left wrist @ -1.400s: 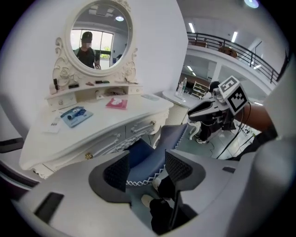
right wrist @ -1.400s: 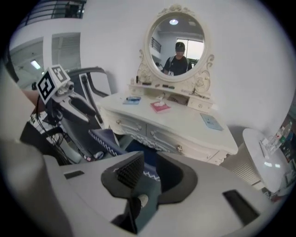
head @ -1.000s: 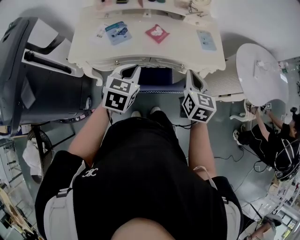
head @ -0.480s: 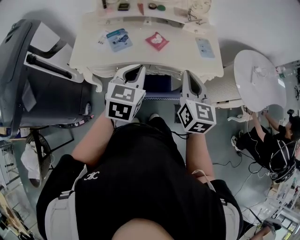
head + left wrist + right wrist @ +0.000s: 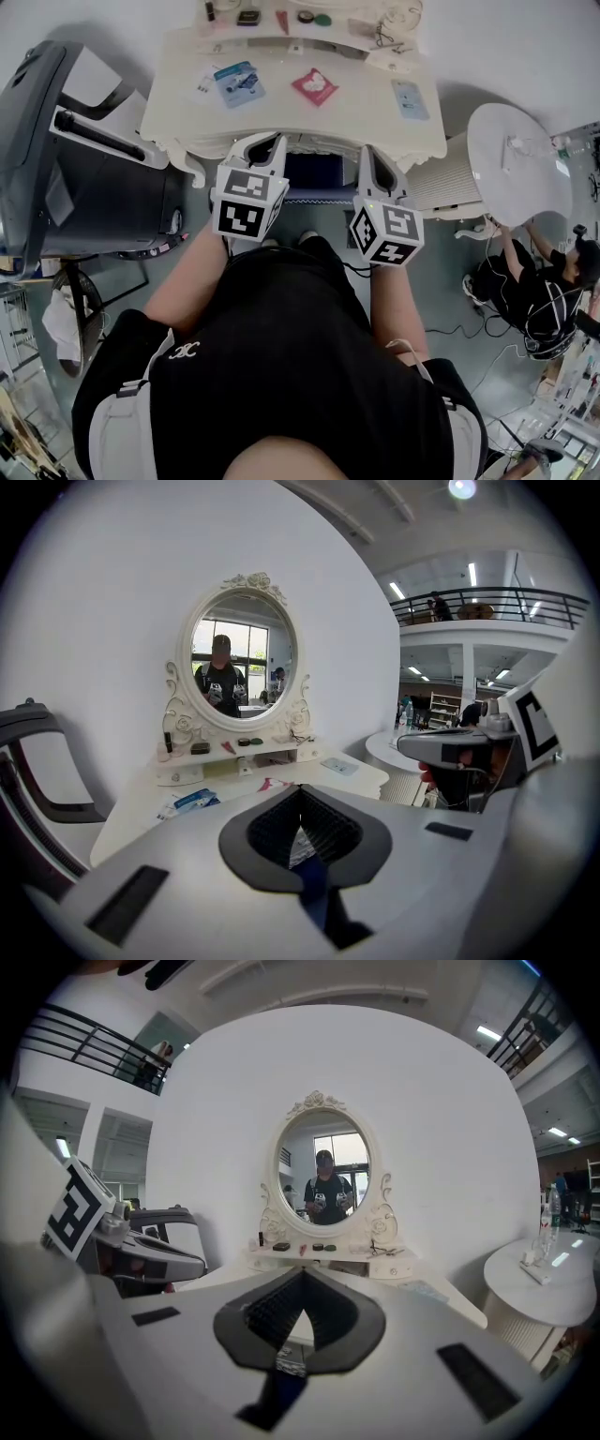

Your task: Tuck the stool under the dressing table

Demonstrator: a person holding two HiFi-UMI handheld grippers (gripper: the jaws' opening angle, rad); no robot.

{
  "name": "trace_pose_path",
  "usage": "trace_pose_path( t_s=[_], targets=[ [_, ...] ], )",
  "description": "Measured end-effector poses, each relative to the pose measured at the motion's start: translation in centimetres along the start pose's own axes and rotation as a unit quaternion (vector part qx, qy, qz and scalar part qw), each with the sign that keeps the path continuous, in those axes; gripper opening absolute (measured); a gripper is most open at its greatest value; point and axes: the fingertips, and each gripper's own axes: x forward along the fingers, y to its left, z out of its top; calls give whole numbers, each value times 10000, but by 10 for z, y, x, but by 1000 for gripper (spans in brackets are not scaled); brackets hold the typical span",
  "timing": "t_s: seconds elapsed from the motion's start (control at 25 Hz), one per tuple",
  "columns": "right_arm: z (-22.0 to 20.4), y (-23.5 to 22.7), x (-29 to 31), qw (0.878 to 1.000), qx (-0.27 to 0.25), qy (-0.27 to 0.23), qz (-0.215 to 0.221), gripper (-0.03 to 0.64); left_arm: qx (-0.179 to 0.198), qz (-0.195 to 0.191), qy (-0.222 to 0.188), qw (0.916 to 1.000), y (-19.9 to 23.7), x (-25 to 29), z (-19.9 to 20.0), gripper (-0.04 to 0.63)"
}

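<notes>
Directly below the head camera, a person in a black top stands facing a cream dressing table [image 5: 281, 108] at 12 o'clock. Each hand holds a gripper out toward the table's front edge. The left gripper [image 5: 270, 142] is at about 11 o'clock from the person's chest and the right gripper [image 5: 367, 153] at about 1 o'clock, each with a black-and-white marker cube at its rear.

In the left gripper view, the left gripper's [image 5: 301, 792] ribbed black pads meet at the tips, fully closed with nothing between them. The right gripper view shows the same for the right gripper [image 5: 302, 1275], pressed shut and empty.

The stool [image 5: 314, 174], with a dark blue seat, sits at 12 o'clock between the two grippers, in the knee gap of the table. Only a strip of its seat shows beyond the table's front edge. Neither gripper touches it.

On the tabletop lie a blue packet [image 5: 239, 82] at 11 o'clock, a red packet [image 5: 315, 84] at 12 and a pale blue card [image 5: 411, 98] at 1. An oval mirror [image 5: 240, 658] with a carved white frame stands at the table's back.

A dark grey chair [image 5: 66, 159] stands at 9 o'clock and a round white table [image 5: 520, 155] at 3 o'clock. Another person [image 5: 539, 300] crouches at 4 o'clock.
</notes>
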Motion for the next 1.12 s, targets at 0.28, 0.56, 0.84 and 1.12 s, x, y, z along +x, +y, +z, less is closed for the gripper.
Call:
trace_pose_path(
  t_s=[0.28, 0.56, 0.84, 1.12],
  targets=[
    [0, 3, -1, 9999, 102, 52, 103, 8, 64, -82, -10, 9999, -5, 5, 2, 8],
    [0, 6, -2, 9993, 310, 54, 223, 8, -58, -225, 56, 9997, -8, 5, -3, 8],
    [-7, 11, 0, 9997, 53, 125, 195, 8, 13, -145, 74, 9999, -9, 4, -7, 8],
    [-13, 10, 0, 9997, 67, 196, 163, 8, 29, -142, 130, 9998, -9, 4, -12, 8]
  ],
)
